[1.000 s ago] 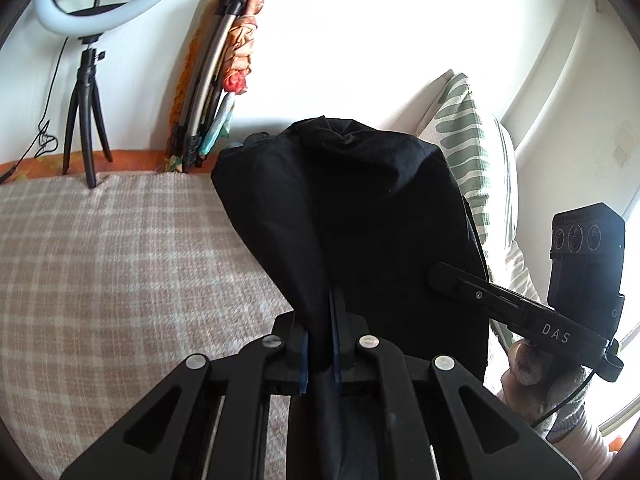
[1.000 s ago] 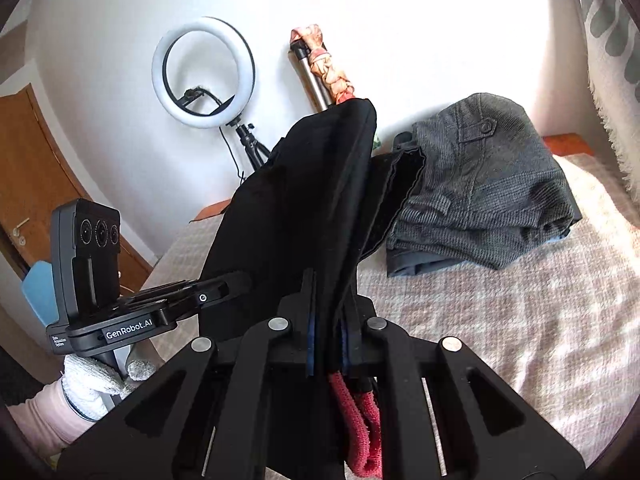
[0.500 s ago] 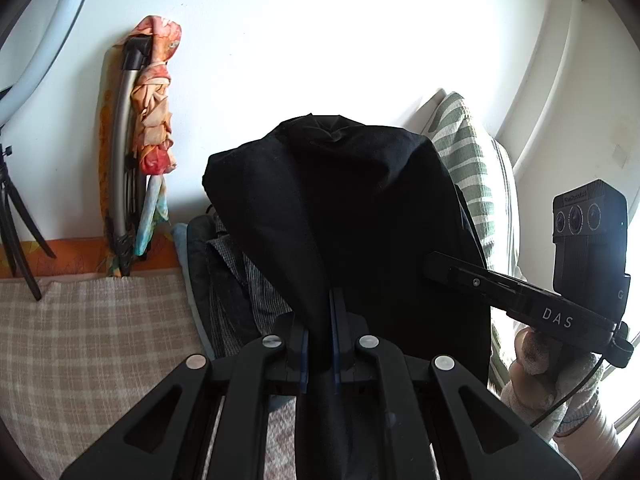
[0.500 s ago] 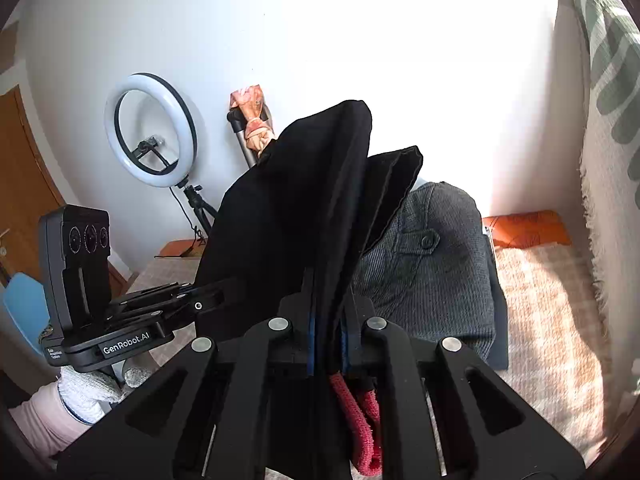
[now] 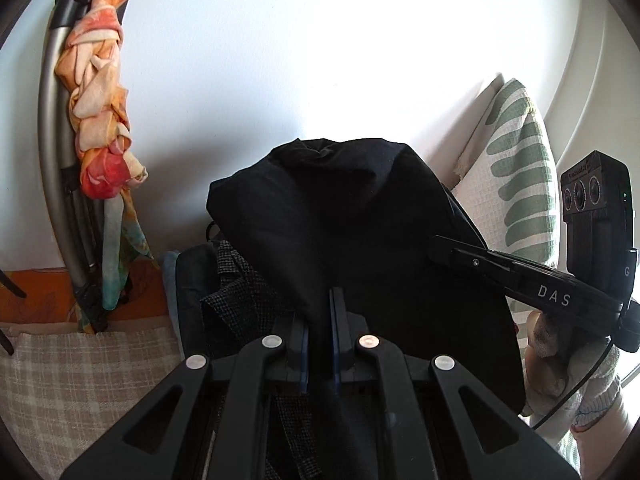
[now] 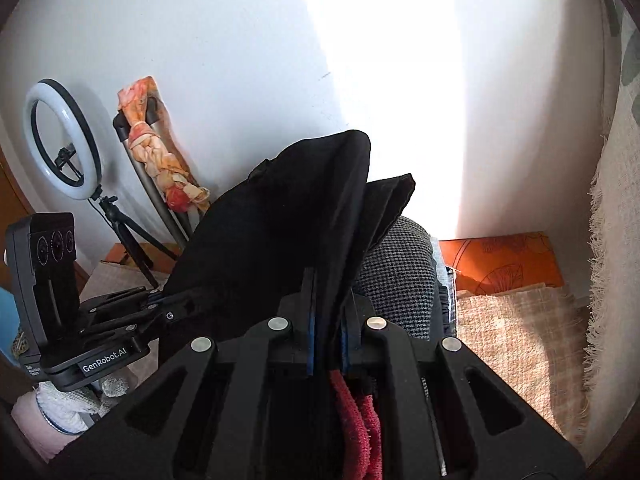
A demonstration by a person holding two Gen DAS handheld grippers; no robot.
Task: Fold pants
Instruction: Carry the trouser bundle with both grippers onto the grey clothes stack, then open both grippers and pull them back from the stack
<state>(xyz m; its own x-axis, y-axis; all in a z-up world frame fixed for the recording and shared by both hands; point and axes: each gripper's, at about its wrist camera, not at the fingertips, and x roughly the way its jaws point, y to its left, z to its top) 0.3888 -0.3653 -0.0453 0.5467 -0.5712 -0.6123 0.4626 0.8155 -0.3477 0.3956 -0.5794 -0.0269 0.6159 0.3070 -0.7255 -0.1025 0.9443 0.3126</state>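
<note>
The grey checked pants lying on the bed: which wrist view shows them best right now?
The right wrist view. There the grey checked pants show a broad rounded patch beside the black pants held in the right claw. The left wrist view shows only a narrow crumpled strip under the black fabric.

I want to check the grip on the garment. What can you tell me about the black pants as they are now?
The black pants are plain, matte woven cloth, bunched and folded over, held up off the bed. The left gripper and the right gripper are each shut on a pinch of the fabric, which drapes between them. The pants hang in front of the grey checked clothes piled by the wall. Waistband and leg ends cannot be told apart.
</note>
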